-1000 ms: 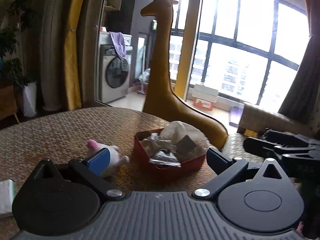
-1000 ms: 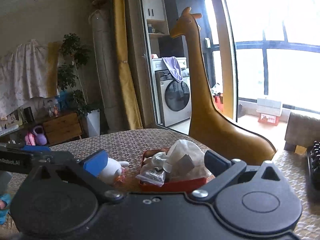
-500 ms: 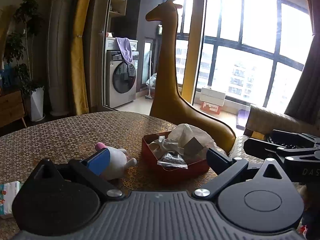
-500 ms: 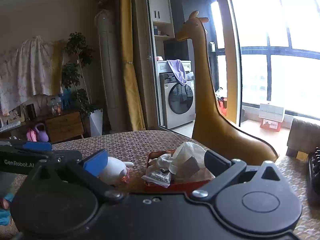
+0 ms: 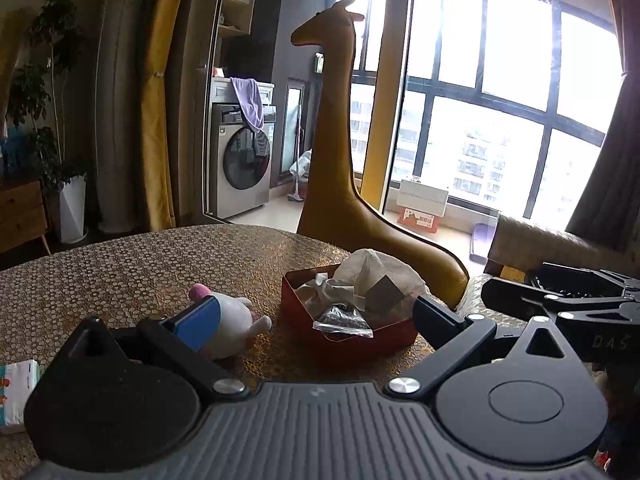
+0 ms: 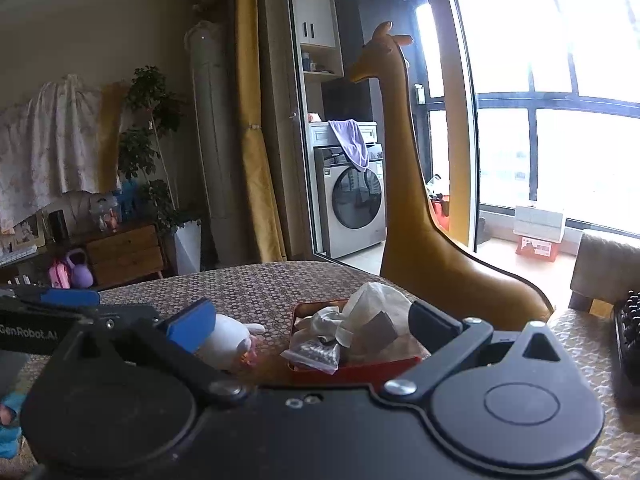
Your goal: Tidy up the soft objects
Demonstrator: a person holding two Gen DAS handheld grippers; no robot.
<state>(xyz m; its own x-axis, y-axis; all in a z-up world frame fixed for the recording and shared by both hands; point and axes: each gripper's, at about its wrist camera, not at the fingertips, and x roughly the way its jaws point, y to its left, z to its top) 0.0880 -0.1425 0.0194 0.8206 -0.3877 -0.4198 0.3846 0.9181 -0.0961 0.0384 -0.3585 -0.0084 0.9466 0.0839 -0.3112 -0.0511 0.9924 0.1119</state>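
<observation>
Both grippers stand with fingers wide apart and grip nothing. Left gripper, lower centre of the left wrist view: blue-padded finger at lower left, dark finger at lower right, both above the table. Right gripper, lower centre of the right wrist view, is set likewise; it also shows at the right edge of the left view, while the left gripper's blue-tipped finger enters the right view at the left edge.

Plush toy, white with a pink part at its top, lies on the table just behind the blue pad, left of centre; in the right view the toy is partly covered by that gripper's blue pad. Red box sits just right of the toy, apart from it, at frame centre. It holds crumpled white tissue, a clear bag of dark bits hanging over the near rim, and a grey square piece.

Packet, white, lies at the lower left edge of the left view. Giraffe figure stands behind the table at centre; washer with a purple cloth draped over it is further back, windows at upper right.
</observation>
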